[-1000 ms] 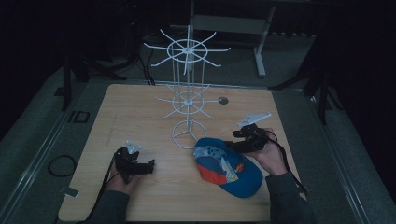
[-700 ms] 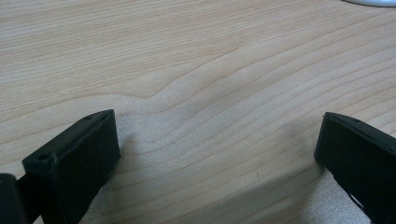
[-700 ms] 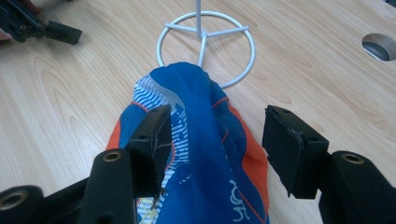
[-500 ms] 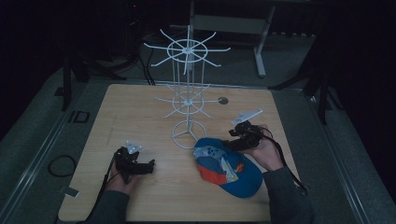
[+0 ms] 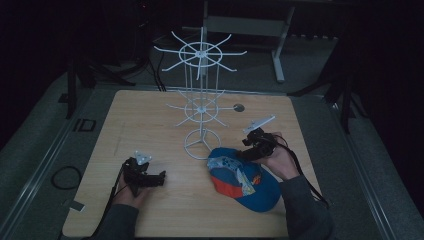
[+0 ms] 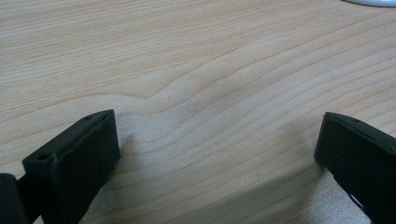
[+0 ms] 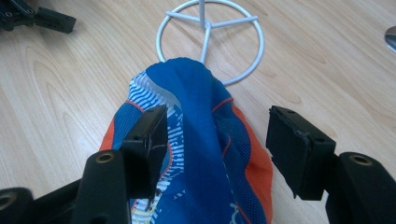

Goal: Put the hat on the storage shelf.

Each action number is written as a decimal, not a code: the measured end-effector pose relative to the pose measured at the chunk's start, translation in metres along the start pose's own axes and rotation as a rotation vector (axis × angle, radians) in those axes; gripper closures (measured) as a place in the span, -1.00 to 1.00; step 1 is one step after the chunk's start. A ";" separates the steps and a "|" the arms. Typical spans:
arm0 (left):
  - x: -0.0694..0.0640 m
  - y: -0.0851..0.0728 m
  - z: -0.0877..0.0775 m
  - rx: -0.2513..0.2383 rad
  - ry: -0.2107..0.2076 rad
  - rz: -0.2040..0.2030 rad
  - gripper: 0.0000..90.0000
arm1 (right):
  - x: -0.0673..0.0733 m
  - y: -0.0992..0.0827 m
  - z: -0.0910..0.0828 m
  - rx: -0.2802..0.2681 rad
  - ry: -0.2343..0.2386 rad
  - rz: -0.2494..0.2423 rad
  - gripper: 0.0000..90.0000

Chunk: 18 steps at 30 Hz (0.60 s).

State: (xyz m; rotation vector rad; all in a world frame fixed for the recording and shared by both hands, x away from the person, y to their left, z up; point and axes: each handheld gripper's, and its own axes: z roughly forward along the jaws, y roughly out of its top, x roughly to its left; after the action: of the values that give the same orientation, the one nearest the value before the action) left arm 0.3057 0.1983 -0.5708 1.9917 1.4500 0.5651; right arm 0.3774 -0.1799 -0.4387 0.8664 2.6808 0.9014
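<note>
A fixed camera looked down and forward from above the person's side of the table (image 5: 150, 125), taking in the whole wooden top, both hands and the dark floor beyond. The left gripper (image 5: 145, 176) carried a camera that sat very close to the wood, facing along its two black jaws at bare grain, with a sliver of the rack (image 6: 373, 2) base at the top edge. The right gripper (image 5: 252, 147) carried another, aimed low across the table over the cap (image 7: 201, 121) toward the rack's ring base (image 7: 210, 37). High and right views shared cap (image 5: 245, 180), rack (image 5: 201, 100) and left gripper (image 7: 37, 16).
</note>
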 end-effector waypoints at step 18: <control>0.000 0.000 0.000 0.001 0.000 0.000 -1.00 | -0.001 0.002 0.019 0.054 0.023 -0.005 -0.21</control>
State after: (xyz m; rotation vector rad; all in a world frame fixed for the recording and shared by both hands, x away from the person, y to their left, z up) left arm 0.3056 0.1983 -0.5708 1.9922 1.4510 0.5643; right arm 0.3856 -0.1698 -0.4525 0.8655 2.7379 0.8467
